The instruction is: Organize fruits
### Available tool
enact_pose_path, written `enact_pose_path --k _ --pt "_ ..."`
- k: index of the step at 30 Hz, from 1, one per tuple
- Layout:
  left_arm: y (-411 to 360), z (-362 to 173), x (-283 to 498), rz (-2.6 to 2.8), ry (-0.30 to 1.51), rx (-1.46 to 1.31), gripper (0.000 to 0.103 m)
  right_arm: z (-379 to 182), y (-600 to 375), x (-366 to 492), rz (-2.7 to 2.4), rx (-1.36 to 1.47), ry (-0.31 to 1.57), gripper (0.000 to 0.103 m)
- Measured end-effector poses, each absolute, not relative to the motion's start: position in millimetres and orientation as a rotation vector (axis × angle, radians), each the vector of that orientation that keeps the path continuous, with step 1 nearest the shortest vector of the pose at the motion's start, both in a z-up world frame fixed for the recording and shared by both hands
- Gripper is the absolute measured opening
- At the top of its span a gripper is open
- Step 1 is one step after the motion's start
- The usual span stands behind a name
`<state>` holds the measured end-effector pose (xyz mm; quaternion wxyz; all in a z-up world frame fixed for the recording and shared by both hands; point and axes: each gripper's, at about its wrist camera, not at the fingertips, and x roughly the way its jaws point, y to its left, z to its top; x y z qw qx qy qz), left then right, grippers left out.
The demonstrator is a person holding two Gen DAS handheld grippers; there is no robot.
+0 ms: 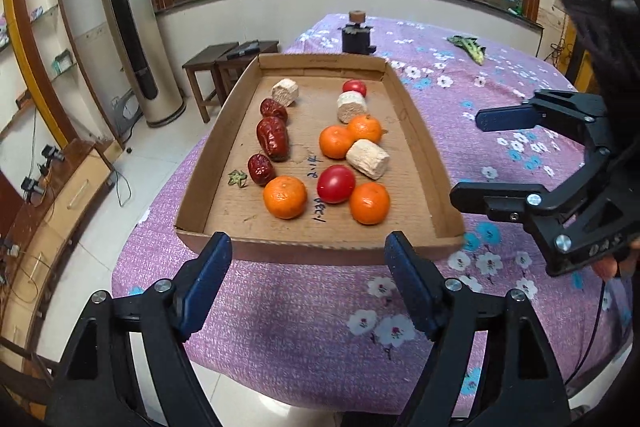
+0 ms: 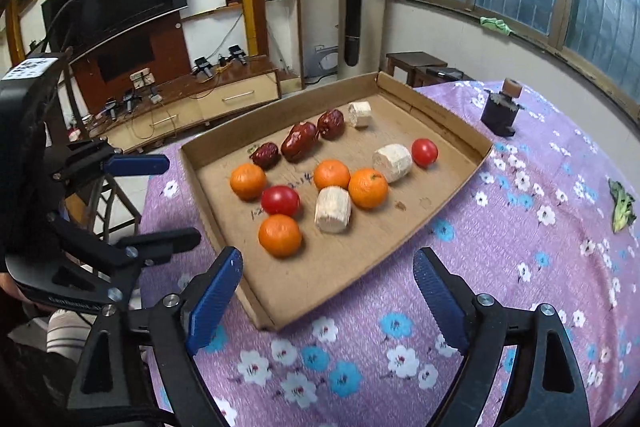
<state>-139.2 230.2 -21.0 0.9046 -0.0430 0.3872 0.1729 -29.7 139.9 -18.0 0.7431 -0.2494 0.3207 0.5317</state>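
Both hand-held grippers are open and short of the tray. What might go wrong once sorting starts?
1. The oranges, tomato and pale cylinder sit touching in a cluster; jaws closing on one may nudge its round neighbours rolling.
2. The cardboard tray overhangs the table's left edge, so pressing down there might tip it.
3. The left hand-held gripper and right hand-held gripper approach the same corner and may collide.
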Motion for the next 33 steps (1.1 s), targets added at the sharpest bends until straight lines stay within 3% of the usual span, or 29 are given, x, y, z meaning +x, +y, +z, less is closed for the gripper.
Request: enact_pose_path --k 3,33 --pt "221 -20 -143 0.365 0.79 -0.052 0.086 -18 133 -31 1.207 -0.559 0.702 0.088" --pt "195 -20 -148 0.371 0.803 0.013 0.087 -29 125 -60 1.316 -0.69 0.654 0.089"
